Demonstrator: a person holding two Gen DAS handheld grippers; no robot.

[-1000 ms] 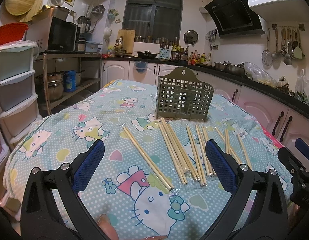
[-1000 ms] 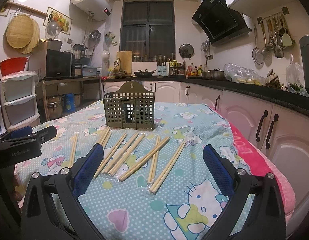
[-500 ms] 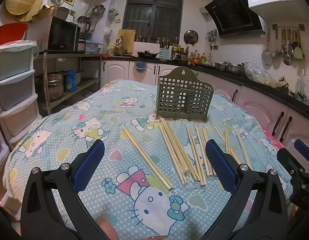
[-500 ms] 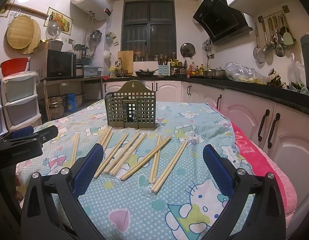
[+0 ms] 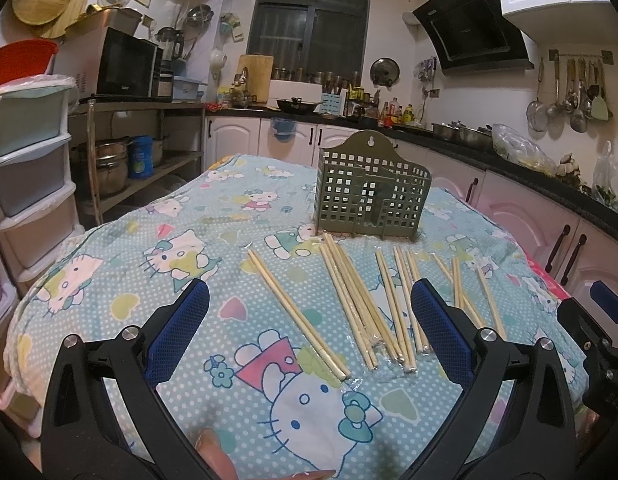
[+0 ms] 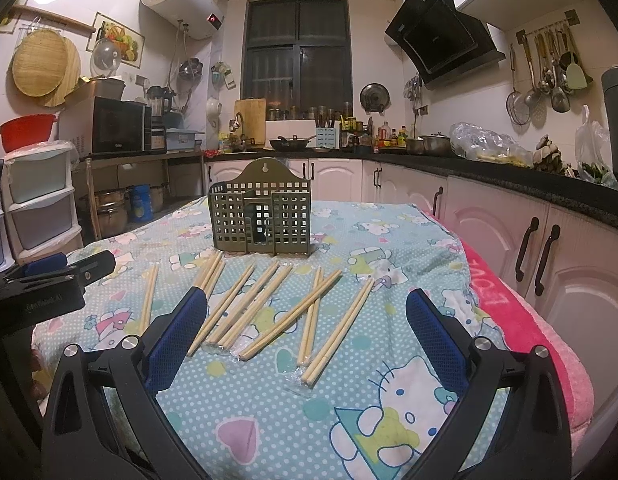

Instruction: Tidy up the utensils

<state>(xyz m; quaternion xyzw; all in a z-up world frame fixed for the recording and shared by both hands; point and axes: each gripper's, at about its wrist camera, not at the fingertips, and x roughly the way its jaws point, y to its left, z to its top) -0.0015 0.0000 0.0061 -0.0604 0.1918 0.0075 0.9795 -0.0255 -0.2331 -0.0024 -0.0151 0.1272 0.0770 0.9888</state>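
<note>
Several pairs of wooden chopsticks [image 5: 357, 296] [image 6: 265, 308] lie in clear sleeves, fanned out on the Hello Kitty tablecloth [image 5: 157, 248] [image 6: 389, 264]. Behind them stands an olive-green perforated utensil holder [image 5: 371, 200] [image 6: 261, 216], upright and seemingly empty. My left gripper [image 5: 309, 320] is open and empty, hovering over the near side of the table before the chopsticks. My right gripper [image 6: 307, 320] is open and empty, also short of the chopsticks. The right gripper's side shows at the left wrist view's right edge [image 5: 605, 320]; the left gripper shows at the right wrist view's left edge [image 6: 53, 280].
White plastic drawers [image 5: 25, 168] stand left of the table. Kitchen cabinets with a dark counter [image 6: 509, 220] run along the right. A pink towel [image 6: 521, 320] hangs at the table's right edge. A shelf with pots [image 5: 121, 160] is at the back left.
Almost nothing has moved. The right wrist view has drifted very slightly; both grippers stay open and the chopsticks lie as before.
</note>
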